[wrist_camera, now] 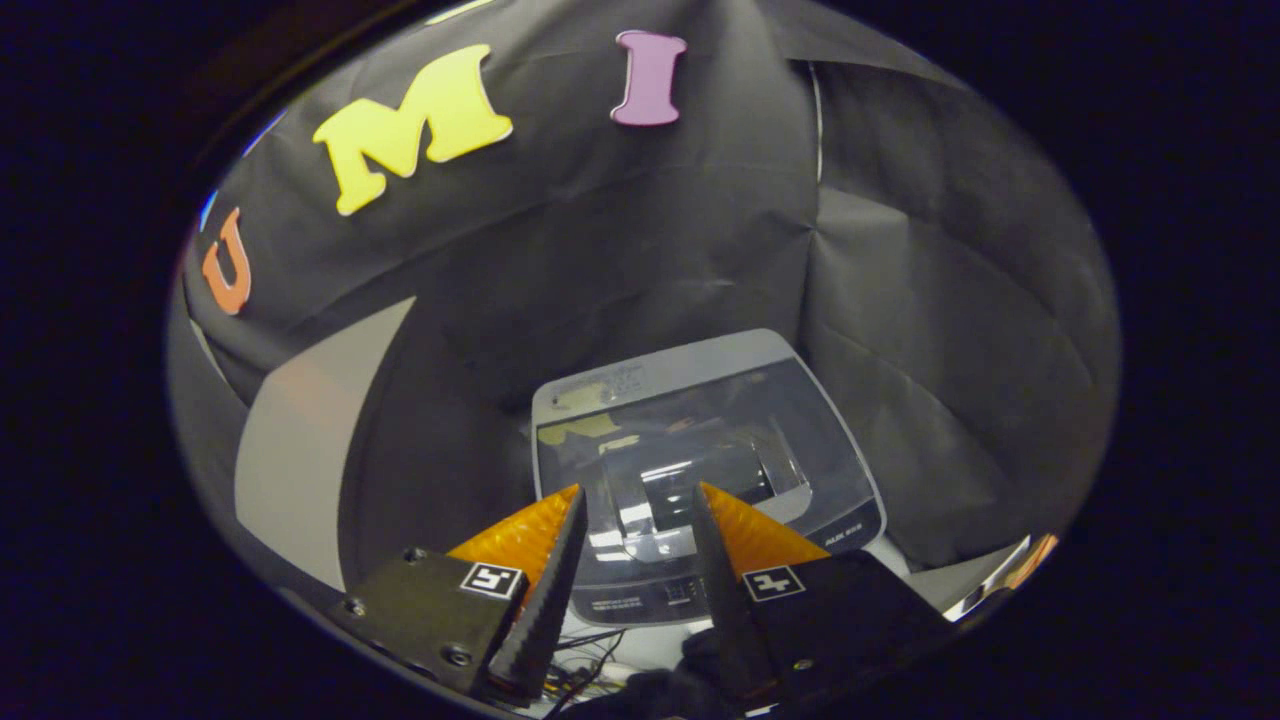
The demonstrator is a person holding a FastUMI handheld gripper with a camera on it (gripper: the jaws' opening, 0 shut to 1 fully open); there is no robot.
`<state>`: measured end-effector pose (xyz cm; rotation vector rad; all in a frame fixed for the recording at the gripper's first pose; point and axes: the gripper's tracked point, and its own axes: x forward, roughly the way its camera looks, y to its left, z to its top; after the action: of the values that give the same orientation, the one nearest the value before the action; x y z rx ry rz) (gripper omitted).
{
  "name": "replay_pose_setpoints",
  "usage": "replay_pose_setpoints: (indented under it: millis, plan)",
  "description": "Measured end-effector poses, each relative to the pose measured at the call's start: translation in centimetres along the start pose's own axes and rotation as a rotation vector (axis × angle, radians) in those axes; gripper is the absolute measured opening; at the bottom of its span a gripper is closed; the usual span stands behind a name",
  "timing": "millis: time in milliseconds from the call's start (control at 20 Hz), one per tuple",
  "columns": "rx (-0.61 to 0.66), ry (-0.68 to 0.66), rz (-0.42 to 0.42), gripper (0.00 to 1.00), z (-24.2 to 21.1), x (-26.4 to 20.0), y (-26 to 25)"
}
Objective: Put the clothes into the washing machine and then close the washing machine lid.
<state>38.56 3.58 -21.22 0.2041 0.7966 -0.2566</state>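
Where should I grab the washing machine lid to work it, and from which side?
Probably at the lid's front edge, the edge nearest the gripper, coming from the front and above. The glass lid lies flat and shut on the washing machine, with the control panel and likely hinge at the back. The fingers are open, empty, hovering over that edge. A dark cloth lies below them.

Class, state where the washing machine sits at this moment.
In the gripper view, the washing machine stands just beyond the open, empty claw, its glass lid down, backed against the black cloth wall.
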Motion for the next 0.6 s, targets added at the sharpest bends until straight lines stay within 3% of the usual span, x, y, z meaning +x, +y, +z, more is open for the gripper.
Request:
replay_pose_setpoints:
  millis: [250, 450, 600]
  plan:
    - [-0.017, -0.161, 0.006, 0.62, 2.2, -3.6, 0.4]
    - [-0.076, -0.282, 0.083, 0.62, 3.5, -7.0, 2.5]
    - [-0.196, -0.375, 0.172, 0.62, 3.6, -11.0, 4.0]
